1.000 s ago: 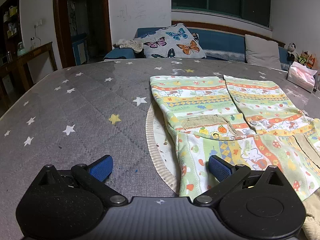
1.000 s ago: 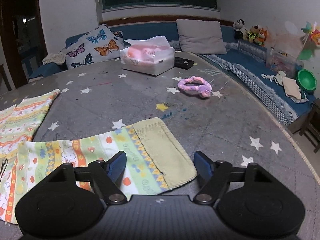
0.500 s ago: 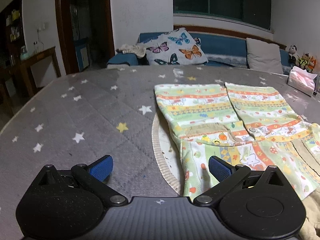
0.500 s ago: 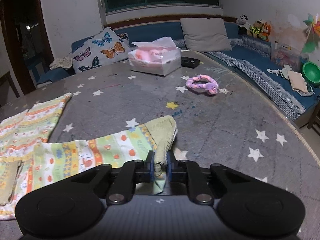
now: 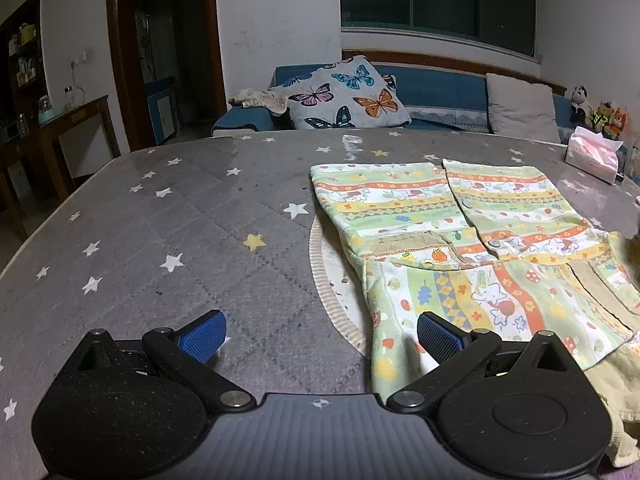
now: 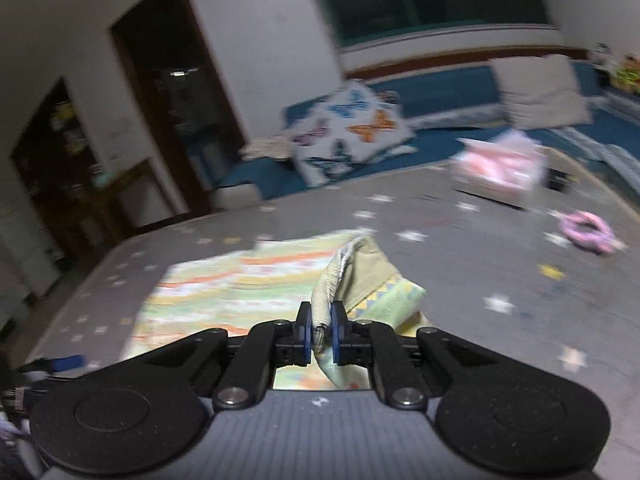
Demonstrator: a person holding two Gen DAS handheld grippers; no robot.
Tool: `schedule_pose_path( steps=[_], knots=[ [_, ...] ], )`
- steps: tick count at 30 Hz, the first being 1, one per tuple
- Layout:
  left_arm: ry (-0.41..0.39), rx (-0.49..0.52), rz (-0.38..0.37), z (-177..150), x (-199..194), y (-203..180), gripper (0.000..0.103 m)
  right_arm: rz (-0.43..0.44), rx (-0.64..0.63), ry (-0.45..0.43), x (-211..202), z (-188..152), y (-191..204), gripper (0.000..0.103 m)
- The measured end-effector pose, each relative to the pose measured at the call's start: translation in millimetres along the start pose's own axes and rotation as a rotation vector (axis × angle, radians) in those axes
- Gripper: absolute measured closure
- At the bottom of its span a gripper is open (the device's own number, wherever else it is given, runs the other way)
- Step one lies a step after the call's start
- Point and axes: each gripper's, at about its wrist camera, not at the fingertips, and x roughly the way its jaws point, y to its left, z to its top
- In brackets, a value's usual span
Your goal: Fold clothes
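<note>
A child's green, yellow and orange patterned garment [image 5: 452, 248] lies spread on the grey star-print table [image 5: 180, 240], one sleeve folded across its near part. My left gripper [image 5: 320, 334] is open and empty, low over the table at the garment's near left edge. My right gripper [image 6: 320, 330] is shut on the other sleeve's beige ribbed cuff [image 6: 340, 276] and holds it lifted over the garment [image 6: 240, 288]. The right wrist view is motion-blurred.
A round beige mat [image 5: 324, 280] lies under the garment. A pink tissue pack [image 5: 592, 156] and a pink ring toy [image 6: 586, 230] sit on the table's right side. A blue sofa with a butterfly cushion [image 5: 348, 96] stands behind.
My right gripper closed on the sleeve cuff, lifted it and swung it left over the garment. My left gripper stayed open and drew back slightly.
</note>
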Motion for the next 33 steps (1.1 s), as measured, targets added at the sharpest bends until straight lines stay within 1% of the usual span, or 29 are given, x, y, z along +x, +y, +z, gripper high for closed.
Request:
schedule_pose_path(
  steps=[4,10,17,18,19,22,24,26,27,28,33],
  knots=[
    [-0.006,-0.016,-0.004,-2.8,-3.8,6.4,0.0,0.1,-0.045,0.013,15.2,9.6,42.0,0.095],
    [-0.011,-0.046,-0.007,-7.5,-6.0,17.1,0.0,0.209,-0.112,0.04,42.3,15.6,102.2,0.095],
    [-0.007,-0.071,-0.005,-12.4,-6.2,25.5,0.0,0.288,-0.176,0.108,75.5,1.5,154.0,0.095],
    [-0.005,-0.071,-0.003,-12.6,-6.1,25.8,0.0,0.295,-0.18,0.12,79.3,-1.4,157.9,0.093],
    [-0.004,-0.072,-0.002,-12.7,-5.9,26.1,0.0,0.302,-0.184,0.132,83.1,-4.3,161.9,0.088],
    [-0.004,-0.072,-0.002,-13.0,-5.9,26.3,0.0,0.316,-0.188,0.136,82.4,-8.8,162.2,0.083],
    [-0.007,-0.068,-0.001,-11.9,-5.9,24.4,0.0,0.302,-0.193,0.127,76.7,-8.2,156.9,0.08],
    [-0.009,-0.066,-0.004,-10.2,-6.4,22.3,0.0,0.271,-0.204,0.126,68.0,-8.4,148.3,0.074],
    [-0.011,-0.064,-0.006,-9.2,-6.8,21.0,0.0,0.25,-0.213,0.131,64.9,-8.7,142.7,0.066],
    [-0.013,-0.062,-0.01,-8.1,-7.5,18.9,0.0,0.225,-0.226,0.14,63.0,-9.7,136.3,0.064],
    [-0.019,-0.03,-0.04,-2.0,-9.6,2.8,0.0,0.09,-0.265,0.213,56.9,-24.8,98.7,0.063]
  ],
)
